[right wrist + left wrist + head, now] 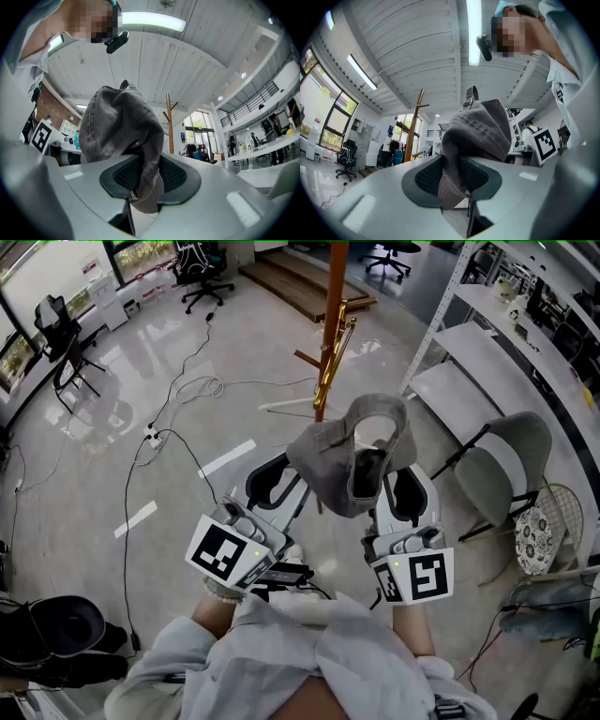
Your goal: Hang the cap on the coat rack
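Note:
A grey cap [352, 454] hangs in the air between my two grippers, its opening turned upward. My left gripper [292, 476] is shut on the cap's left edge, and the cap [480, 131] bulges up from its pads in the left gripper view. My right gripper [396, 486] is shut on the cap's right edge; the cap [122, 129] fills the middle of the right gripper view. The wooden coat rack [333, 310] stands just beyond the cap, its pole rising out of the head view. The coat rack [415, 124] and the coat rack [168, 122] show behind the cap in both gripper views.
A grey folding chair [511, 470] stands to the right, next to white shelving [506, 324]. Cables and a power strip [155, 437] lie on the glossy floor at left. Office chairs [202, 273] stand at the back, a wooden step [291, 282] beside them.

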A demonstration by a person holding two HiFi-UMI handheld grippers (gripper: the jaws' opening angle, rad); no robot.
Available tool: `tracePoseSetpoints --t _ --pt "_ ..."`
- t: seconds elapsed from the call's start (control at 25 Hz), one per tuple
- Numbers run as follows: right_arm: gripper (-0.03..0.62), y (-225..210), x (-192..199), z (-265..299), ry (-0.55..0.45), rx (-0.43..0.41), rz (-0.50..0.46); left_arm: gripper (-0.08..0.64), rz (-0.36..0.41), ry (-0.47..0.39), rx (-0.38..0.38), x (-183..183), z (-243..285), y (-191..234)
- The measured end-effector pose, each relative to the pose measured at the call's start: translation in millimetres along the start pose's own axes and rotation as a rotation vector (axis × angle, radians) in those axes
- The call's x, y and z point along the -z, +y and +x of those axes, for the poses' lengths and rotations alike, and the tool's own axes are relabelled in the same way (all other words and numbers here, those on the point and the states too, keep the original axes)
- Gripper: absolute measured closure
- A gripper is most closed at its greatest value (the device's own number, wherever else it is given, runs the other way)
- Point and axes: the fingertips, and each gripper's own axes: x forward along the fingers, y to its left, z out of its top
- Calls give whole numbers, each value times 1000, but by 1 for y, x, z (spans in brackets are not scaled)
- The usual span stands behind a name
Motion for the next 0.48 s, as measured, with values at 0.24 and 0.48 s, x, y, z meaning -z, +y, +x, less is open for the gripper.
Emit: tracePoseSetpoints --t 0.24,0.48 --pt "469 -12 11 44 8 9 -8 449 -7 -1 8 8 29 39" --pt "469 -23 16 88 16 26 -4 449 -9 -2 26 9 55 78"
